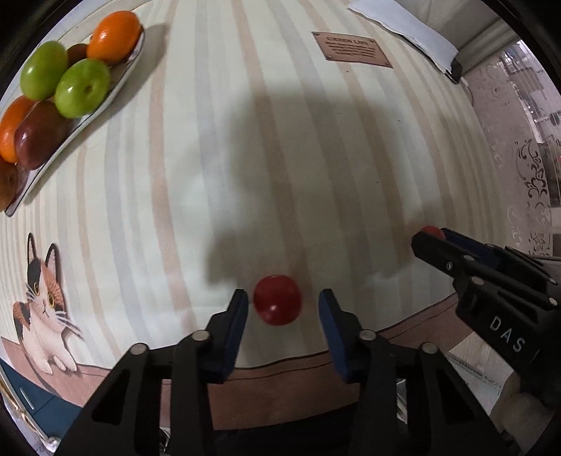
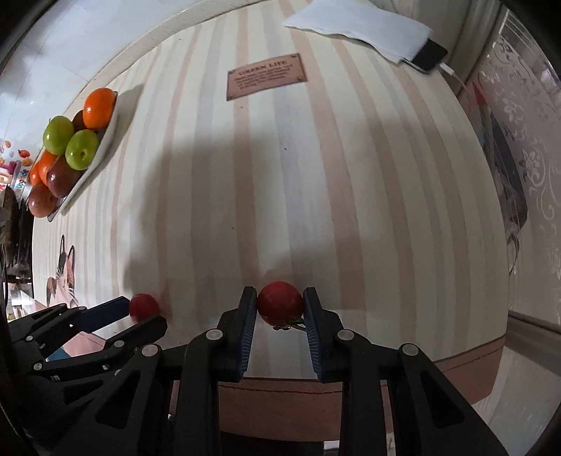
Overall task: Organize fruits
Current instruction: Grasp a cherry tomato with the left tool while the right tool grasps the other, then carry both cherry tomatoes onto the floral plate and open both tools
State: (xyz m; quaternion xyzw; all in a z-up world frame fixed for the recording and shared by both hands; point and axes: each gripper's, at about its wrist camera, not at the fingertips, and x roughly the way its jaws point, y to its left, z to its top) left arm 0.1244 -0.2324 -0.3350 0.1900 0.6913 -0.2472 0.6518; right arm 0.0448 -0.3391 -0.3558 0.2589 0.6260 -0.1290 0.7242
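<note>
A small red tomato [image 1: 277, 299] lies on the striped tablecloth between the fingers of my left gripper [image 1: 283, 303], which is open with gaps on both sides of it. It also shows in the right wrist view [image 2: 143, 307], with the left gripper [image 2: 140, 310] around it. My right gripper [image 2: 279, 304] is shut on a second red tomato [image 2: 280, 302] with a green stem, low over the cloth near the front edge. In the left wrist view the right gripper [image 1: 429, 236] is at the right with that tomato [image 1: 432, 231] peeking out.
A white plate [image 1: 89, 117] at the far left holds green apples [image 1: 82, 87], oranges [image 1: 114, 34] and a dark red fruit [image 1: 36, 135]; it also shows in the right wrist view [image 2: 93, 165]. White paper [image 2: 357, 29] over a phone [image 2: 429, 56] lies far right. A brown label [image 2: 266, 75] is printed on the cloth.
</note>
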